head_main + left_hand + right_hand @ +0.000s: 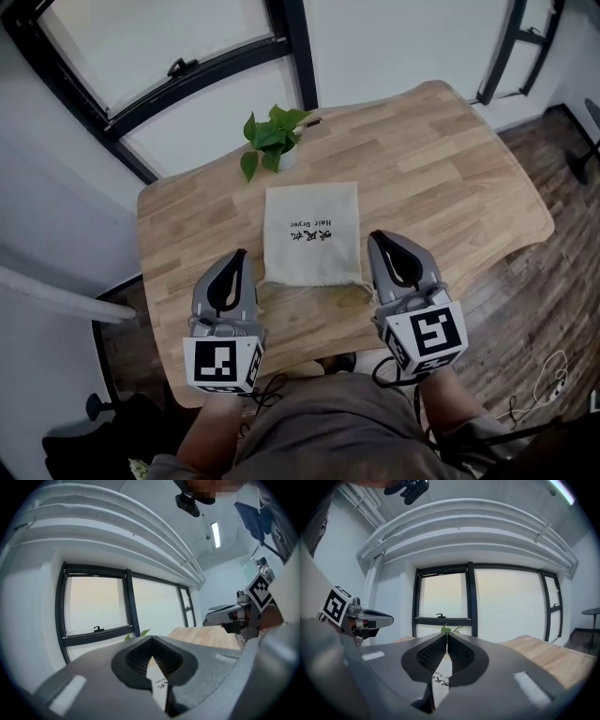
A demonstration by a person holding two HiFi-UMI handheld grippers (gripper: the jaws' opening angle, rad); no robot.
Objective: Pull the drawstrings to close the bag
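- Drawstring bag (311,234): its gathered near end sits between the left gripper (241,253) and the right gripper (373,235). Both have their jaws pressed together, with no cord visible in either.
- It lies flat, mid-way across the wooden table (450,159).
- Soft, light cloth, likely to slide when tugged. Grip the cords at the near corners, though I cannot make them out.
- Potted plant (272,136) stands just beyond.

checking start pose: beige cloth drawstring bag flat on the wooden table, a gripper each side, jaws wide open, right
Not open: the left gripper and right gripper both have jaws shut, empty, as the two gripper views show. The rest holds.
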